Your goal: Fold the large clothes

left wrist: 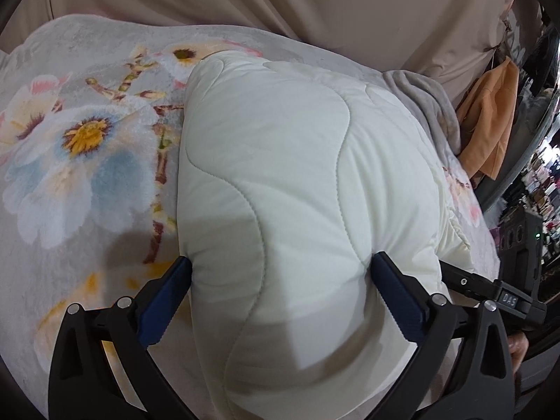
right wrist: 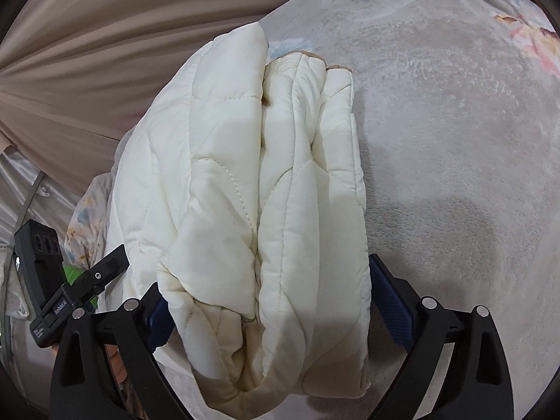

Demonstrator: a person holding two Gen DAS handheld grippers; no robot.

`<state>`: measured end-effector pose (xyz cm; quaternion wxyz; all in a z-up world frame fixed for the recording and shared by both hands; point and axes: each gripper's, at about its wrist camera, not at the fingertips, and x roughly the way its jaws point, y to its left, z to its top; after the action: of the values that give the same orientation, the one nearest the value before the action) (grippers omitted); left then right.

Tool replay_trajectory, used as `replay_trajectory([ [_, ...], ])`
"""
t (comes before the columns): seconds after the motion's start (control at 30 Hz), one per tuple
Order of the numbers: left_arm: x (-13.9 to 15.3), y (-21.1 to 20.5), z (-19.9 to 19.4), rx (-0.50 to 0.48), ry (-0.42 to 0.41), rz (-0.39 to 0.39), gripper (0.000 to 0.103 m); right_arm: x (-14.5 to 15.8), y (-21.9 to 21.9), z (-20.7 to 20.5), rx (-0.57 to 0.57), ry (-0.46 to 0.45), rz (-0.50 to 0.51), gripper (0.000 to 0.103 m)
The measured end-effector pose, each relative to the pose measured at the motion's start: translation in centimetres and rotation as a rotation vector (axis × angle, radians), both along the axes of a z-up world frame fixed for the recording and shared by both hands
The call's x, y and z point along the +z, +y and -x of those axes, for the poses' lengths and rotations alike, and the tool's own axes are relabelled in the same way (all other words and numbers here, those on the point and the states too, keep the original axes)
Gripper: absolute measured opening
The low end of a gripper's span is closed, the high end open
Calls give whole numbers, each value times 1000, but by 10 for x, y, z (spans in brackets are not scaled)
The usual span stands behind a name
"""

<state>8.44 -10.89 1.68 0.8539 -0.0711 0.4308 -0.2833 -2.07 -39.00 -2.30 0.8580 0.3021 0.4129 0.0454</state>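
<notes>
- Left wrist view: left gripper (left wrist: pixel 280 276) stands wide, both blue pads against the flanks of one folded cream quilted coat (left wrist: pixel 297 175); whether it squeezes is unclear.
- Right gripper (right wrist: pixel 266 290) is spread wide, the coat's (right wrist: pixel 262 192) stacked layers between its pads, right pad apart.
- Coat looks light, puffy, springy; grip the thick folded edge.
- Coat lies on one floral blanket (left wrist: pixel 77 147).
- Beyond: one beige curtain (left wrist: pixel 315 0).
</notes>
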Motion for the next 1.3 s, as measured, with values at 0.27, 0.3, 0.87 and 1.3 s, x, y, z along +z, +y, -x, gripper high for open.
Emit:
replay_trajectory([
  [0.27, -16, 12, -12, -32, 147, 127, 98, 0, 3, -5, 25, -8, 22, 93],
  [0.3, -13, 9, -11, -43, 136, 117, 98, -1, 2, -7, 29, -9, 15, 89],
  [0.87, 118, 3, 37, -77, -302, 45, 57, 118, 49, 27, -10, -351, 257, 28],
  [1.3, 203, 74, 50, -7, -607, 82, 57, 209, 110, 28, 18, -642, 349, 28],
])
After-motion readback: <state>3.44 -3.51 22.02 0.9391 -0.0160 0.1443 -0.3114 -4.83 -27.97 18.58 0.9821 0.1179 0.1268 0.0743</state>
